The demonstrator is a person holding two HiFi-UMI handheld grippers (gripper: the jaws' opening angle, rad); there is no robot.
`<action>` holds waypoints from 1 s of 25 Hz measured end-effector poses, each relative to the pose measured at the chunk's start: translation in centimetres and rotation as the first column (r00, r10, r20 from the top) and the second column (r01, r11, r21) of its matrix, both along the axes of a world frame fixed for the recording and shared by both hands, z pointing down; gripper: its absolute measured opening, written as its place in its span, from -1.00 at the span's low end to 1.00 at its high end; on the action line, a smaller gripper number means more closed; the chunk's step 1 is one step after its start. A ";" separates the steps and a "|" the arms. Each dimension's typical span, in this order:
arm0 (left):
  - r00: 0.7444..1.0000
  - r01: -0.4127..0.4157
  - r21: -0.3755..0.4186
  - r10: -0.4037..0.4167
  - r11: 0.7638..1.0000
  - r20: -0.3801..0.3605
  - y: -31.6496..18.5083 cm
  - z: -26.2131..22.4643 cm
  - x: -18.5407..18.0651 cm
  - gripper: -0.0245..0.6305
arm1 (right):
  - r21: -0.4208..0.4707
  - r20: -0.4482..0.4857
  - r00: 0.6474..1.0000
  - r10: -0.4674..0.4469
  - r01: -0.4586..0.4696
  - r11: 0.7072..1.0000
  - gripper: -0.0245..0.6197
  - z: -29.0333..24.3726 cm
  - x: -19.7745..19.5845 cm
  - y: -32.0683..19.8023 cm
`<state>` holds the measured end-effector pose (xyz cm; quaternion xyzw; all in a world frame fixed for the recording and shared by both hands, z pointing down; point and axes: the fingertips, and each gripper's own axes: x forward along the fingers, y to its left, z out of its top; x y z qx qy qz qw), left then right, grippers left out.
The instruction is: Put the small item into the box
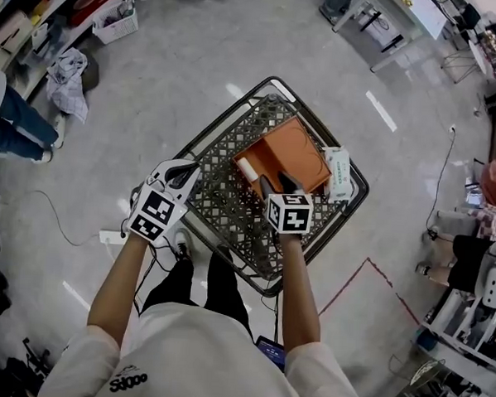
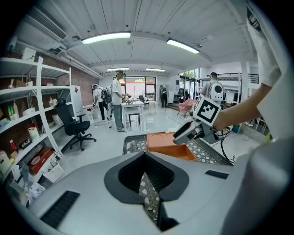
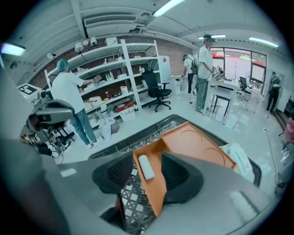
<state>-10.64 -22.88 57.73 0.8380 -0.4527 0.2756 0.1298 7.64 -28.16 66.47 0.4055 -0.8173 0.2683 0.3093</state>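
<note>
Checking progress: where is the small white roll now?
Head view centre: the small white roll lies inside the orange box, at its left wall, in the mesh cart.

Head camera, high above, stares steeply down onto the box [image 1: 296, 150]. Left gripper view looks level at the box [image 2: 163, 141] from off its side; right gripper view hovers close over its edge. All share it.

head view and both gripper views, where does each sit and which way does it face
Head view: on the head, facing steeply down at the cart; both forearms, left tool, right tool show.
Left gripper view: on left tool, facing across the cart; right forearm shows.
Right gripper view: on right tool, facing into orange box; white item shows untouched between its closing jaws.
Shared: orange box, all three.
</note>
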 end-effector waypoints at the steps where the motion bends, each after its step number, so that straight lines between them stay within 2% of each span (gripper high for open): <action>1: 1.000 -0.004 0.013 0.004 1.000 -0.003 0.0 -0.6 -0.1 -0.92 | 0.018 0.014 1.000 0.014 -0.015 1.000 -0.30 -1.2 0.1 0.1; 6: 0.999 -0.026 0.074 0.028 0.997 -0.023 0.4 -3.8 0.2 -0.92 | 0.124 0.072 0.995 0.070 -0.079 0.989 -0.47 -7.7 1.4 1.3; 10: 0.998 -0.052 0.115 0.056 0.992 -0.038 0.9 -5.8 0.5 -0.92 | 0.177 0.157 0.982 0.105 -0.133 0.975 -0.61 -11.9 2.1 3.0; 15: 0.994 -0.088 0.170 0.098 0.982 -0.048 1.7 -8.5 1.4 -0.92 | 0.256 0.195 0.970 0.147 -0.195 0.947 -0.88 -16.0 3.7 4.9; 25: 0.983 -0.157 0.284 0.178 0.946 -0.050 3.1 -13.7 2.0 -0.92 | 0.436 0.182 0.972 0.148 -0.215 0.874 -0.89 -23.3 3.9 8.6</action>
